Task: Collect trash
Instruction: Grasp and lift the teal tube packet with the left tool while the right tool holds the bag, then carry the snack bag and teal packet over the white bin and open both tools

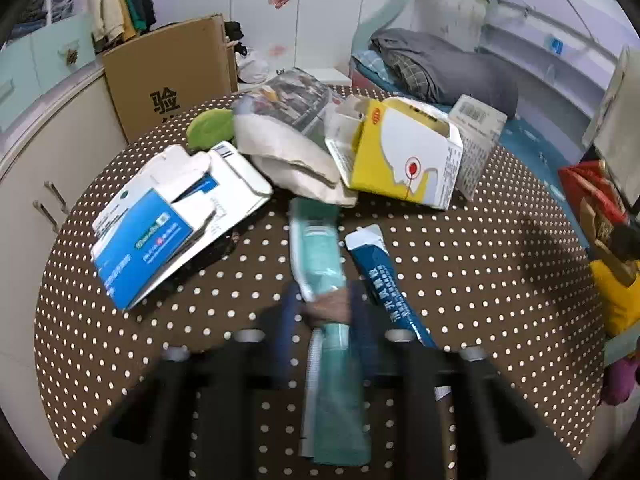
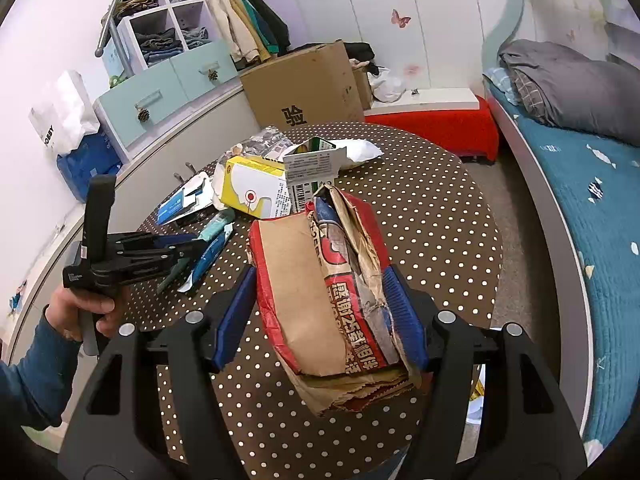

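Your left gripper (image 1: 326, 312) pinches the limp teal wrapper (image 1: 320, 248) mid-length; it is light, so hold gently. Your right gripper (image 2: 320, 312), jaws half-spread, clamps the crushable paper bag (image 2: 320, 296), yellow box (image 2: 256, 192) at eleven o'clock.

The bench (image 1: 500, 280) is brown with white polka dots. On it lie a yellow-and-white box (image 1: 404, 156), a blue-and-white box (image 1: 160, 228), a pale green wrapper (image 1: 320, 256) and a dark blue sachet (image 1: 384, 276). The crumpled bag (image 2: 332, 300) is red and tan, and the bed (image 2: 592, 208) has a teal cover.

Creased brown-and-red paper bag (image 2: 332, 300), glossy card boxes (image 1: 404, 152), matt dotted cloth on the table (image 1: 480, 280).
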A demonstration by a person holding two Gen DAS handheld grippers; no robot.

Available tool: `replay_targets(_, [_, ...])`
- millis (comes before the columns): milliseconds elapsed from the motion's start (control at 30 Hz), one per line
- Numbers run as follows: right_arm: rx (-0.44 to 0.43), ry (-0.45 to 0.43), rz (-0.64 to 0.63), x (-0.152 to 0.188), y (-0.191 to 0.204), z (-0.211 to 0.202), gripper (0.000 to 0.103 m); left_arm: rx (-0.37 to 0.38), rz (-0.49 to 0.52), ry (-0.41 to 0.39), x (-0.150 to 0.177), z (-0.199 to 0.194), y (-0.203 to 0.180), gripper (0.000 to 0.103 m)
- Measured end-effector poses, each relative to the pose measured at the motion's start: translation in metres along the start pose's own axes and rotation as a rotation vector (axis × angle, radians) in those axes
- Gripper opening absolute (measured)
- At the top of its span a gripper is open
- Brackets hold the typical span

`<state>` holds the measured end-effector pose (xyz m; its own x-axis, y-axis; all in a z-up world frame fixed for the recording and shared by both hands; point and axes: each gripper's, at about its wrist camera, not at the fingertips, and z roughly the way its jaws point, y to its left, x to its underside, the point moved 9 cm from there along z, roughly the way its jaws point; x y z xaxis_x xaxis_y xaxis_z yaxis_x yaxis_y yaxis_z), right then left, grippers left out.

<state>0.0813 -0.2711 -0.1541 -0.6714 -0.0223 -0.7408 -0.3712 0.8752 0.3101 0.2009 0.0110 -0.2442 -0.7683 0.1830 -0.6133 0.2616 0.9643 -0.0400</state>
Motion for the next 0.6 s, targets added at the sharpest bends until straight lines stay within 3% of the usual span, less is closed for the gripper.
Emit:
replay_targets(67, [0.0, 0.0, 0.002, 0.0, -0.001, 0.001, 0.064, 0.035, -0.011, 0.004, -0.001, -0.001, -0.005, 0.02])
replay_targets(300, [0.003, -0.03, 0.013, -0.005, -0.009, -0.008, 0.064, 0.036, -0.033, -0.068, -0.002, -0.037, -0.012, 0.02])
replay_targets(600, [0.025, -0.123, 0.064, -0.022, -0.037, -0.036, 0.064, 0.058, -0.029, -0.23, -0.031, -0.097, -0.043, 0.02])
